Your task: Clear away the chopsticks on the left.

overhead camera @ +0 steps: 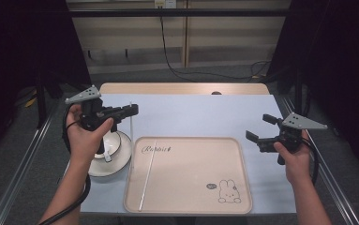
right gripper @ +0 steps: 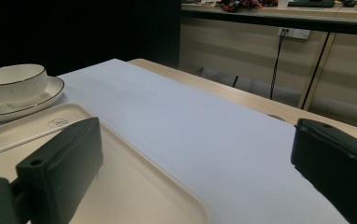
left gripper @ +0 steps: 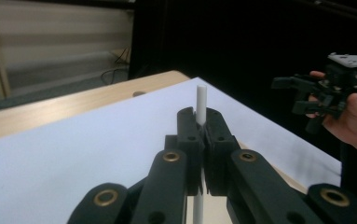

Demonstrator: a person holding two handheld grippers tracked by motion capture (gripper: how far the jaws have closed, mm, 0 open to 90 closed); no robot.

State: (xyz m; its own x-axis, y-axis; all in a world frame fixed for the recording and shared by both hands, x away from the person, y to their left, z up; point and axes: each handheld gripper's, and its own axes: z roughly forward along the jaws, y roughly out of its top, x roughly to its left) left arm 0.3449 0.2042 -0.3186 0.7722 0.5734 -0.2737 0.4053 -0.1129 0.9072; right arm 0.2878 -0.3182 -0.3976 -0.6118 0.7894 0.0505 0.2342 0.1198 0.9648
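Note:
My left gripper (overhead camera: 131,111) is held up over the table's left side, shut on a thin white stick (overhead camera: 131,125) that stands upright between its jaws. In the left gripper view the stick (left gripper: 201,99) rises above the closed jaws of that gripper (left gripper: 203,122). A second white stick (overhead camera: 147,174) lies lengthwise on the left part of the beige tray (overhead camera: 243,168); it also shows in the right gripper view (right gripper: 22,141). My right gripper (overhead camera: 258,126) hovers by the tray's right edge with its jaws wide open and nothing between them (right gripper: 192,163).
A white cup on a saucer (overhead camera: 116,152) sits left of the tray, below my left hand, and appears far off in the right gripper view (right gripper: 15,84). The tray carries a rabbit drawing (overhead camera: 227,191). A pale blue sheet (overhead camera: 196,115) covers the table behind the tray.

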